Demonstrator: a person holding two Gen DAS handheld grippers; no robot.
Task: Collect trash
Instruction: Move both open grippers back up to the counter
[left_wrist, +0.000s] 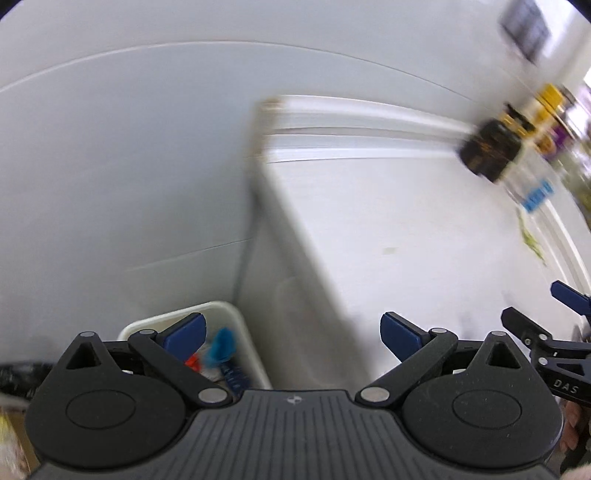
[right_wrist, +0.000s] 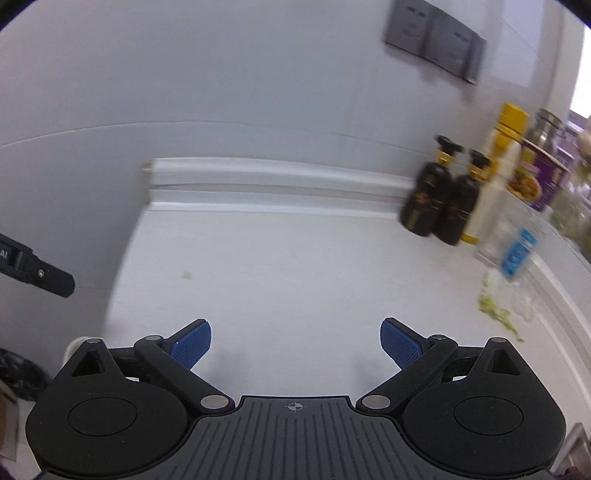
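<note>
Both tools are hanging wide and empty: left tool (left_wrist: 293, 336) over the bin (left_wrist: 236, 317) at lower left, right tool (right_wrist: 295, 341) over the desk (right_wrist: 295, 266). Between pickups, seemingly; green scraps (right_wrist: 495, 314) are lying at right edge, so the next move calls for reaching right.

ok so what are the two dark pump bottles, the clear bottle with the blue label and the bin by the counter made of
Two dark pump bottles: probably glossy plastic, given the soft sheen; dark glass can't be ruled out. Their pump collars look gold and metallic.
Clear bottle: likely thin see-through plastic, with a blue label; blur leaves glass possible.
Bin: smooth white or cream plastic by its rounded rim, with trash inside.
</note>
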